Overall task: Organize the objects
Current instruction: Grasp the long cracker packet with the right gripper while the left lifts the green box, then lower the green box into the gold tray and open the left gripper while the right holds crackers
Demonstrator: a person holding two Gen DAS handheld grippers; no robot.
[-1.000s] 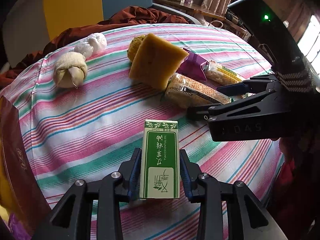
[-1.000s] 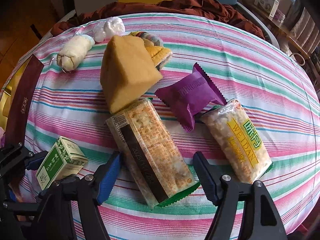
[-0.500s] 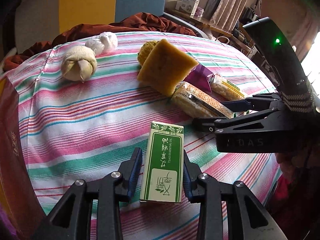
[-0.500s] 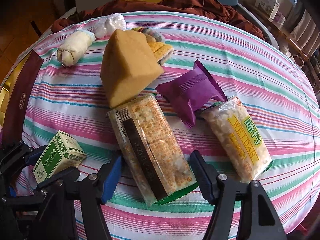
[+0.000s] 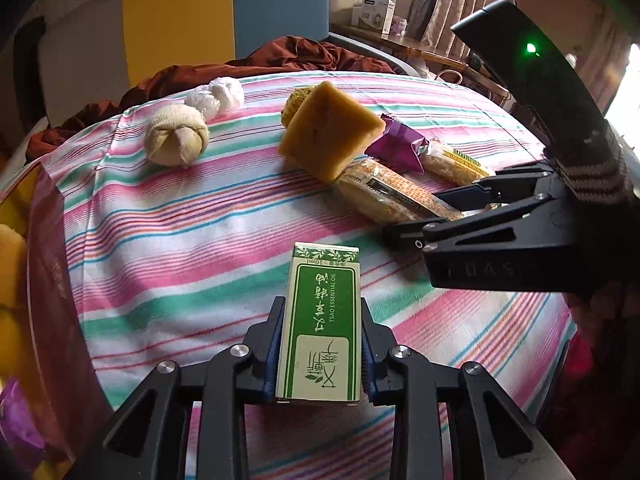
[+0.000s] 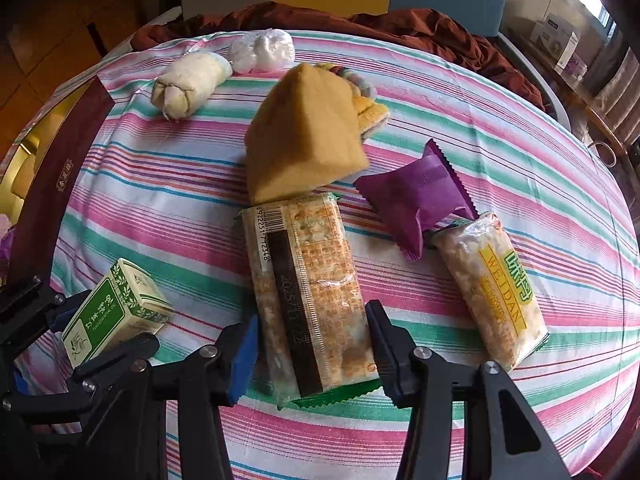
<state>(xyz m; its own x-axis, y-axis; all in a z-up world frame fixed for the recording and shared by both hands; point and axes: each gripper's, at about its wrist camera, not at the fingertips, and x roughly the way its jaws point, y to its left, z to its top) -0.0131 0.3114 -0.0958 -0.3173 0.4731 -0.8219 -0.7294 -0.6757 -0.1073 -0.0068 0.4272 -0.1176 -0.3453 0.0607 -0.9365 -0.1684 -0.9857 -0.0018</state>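
Sitting clamped btwn left gripper (image 5: pixel 320 354) jaws: oil box (image 5: pixel 320 320).

Left gripper (image 5: pixel 320 344) jaws clamping green essential-oil box (image 5: pixel 320 320), striped tablecloth (image 5: pixel 180 240)

The lower sides of the green essential oil box (image 5: pixel 318 328) are covered by the left hand-held gripper (image 5: pixel 320 354) pads. A dark red box (image 6: pixel 56 192) runs off the left edge of the right wrist view, its gold lettering too small to read. The yellow sponge block (image 6: pixel 304 136) hides most of the knitted cloth (image 6: pixel 368 108) behind it. The purple snack packet (image 6: pixel 420 196) overlaps the top of the rice cracker packet (image 6: pixel 492 288).
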